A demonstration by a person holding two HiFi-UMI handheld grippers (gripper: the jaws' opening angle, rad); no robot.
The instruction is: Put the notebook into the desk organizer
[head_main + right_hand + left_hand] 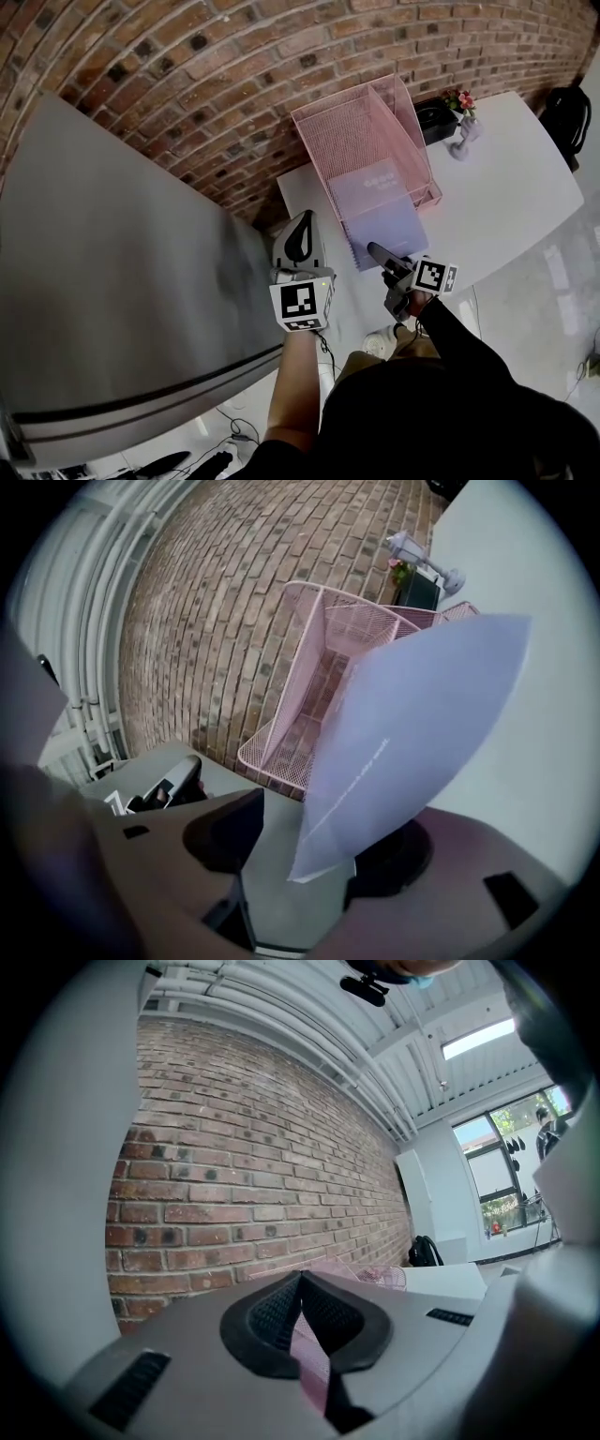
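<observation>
Notebook (380,211) is partway in: its far end lies flat in the bottom tray of the pink mesh desk organizer (352,127), and its near end sticks out over the tray's front lip onto the white desk (525,178), pointing at the near desk edge.

Right tool (314,846) has its jaws spread wide. The notebook's near corner sits between them but isn't clamped. It might be brushing the right-hand pad, hard to say from this angle.

Left tool (306,220) is closed up with the pads meeting at the tip and nothing in it. It sits just left of the notebook, over the desk's left edge.

Room-wise, the organizer backs onto the brick wall (187,75) and a big grey panel (112,281) crowds the left side. The right half of the desk is wide open, with only a small flower vase (461,141) at the far end.
</observation>
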